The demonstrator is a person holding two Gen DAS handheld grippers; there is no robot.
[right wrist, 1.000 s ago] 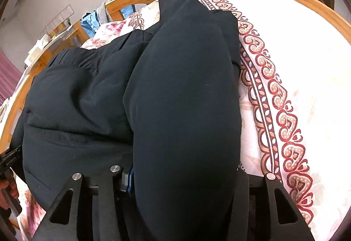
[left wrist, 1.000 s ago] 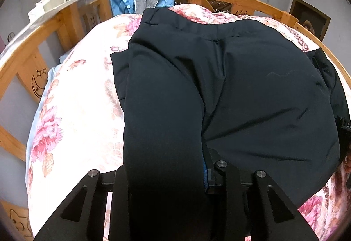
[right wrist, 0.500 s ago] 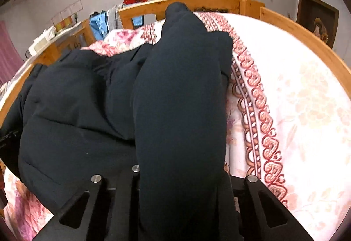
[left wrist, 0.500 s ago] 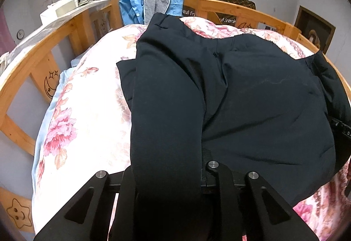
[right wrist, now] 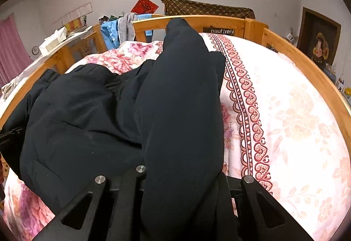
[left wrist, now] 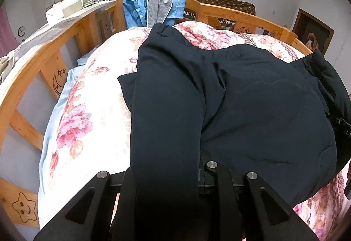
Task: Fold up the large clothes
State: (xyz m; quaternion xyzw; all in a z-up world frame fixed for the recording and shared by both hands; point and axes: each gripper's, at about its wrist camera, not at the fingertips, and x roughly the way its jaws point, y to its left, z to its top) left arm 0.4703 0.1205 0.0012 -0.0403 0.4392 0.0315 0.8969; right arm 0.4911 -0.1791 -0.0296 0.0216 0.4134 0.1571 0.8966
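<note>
While both tools were clamped on dark cloth, the chief risk lay in the grip itself: the left gripper point(left wrist: 166, 177) held one thick band of the black garment point(left wrist: 252, 105) and the right gripper point(right wrist: 182, 175) held another, and in each view the cloth covered the fingertips, so how deep the bite went could not be confirmed. The jaws of both had just been closing, the right through the wider range, with fabric between them in each case. In my judgement a shallow pinch on such bulky, smooth material could slip once the weight came off the bed point(left wrist: 92, 113), dropping one side and skewing the fold. A second hazard was uneven lifting: if one hand rose faster than the other, the body of the garment, which lay slack and rumpled between the two grippers, would likely twist rather than fold flat. The part stretching ahead of the right gripper ran toward the wooden bed rail point(right wrist: 204, 20) and could drag the floral quilt point(right wrist: 285, 122) or catch there. As to condition, the garment appeared to be a large padded piece, near black, puffed and softly creased, with a seam visible ahead of the left gripper. It lay spread across the quilt, ahead of and between both grippers, its near edges gathered into them, its far end close to the blue shirt point(left wrist: 135, 11) hung on the rail.
</note>
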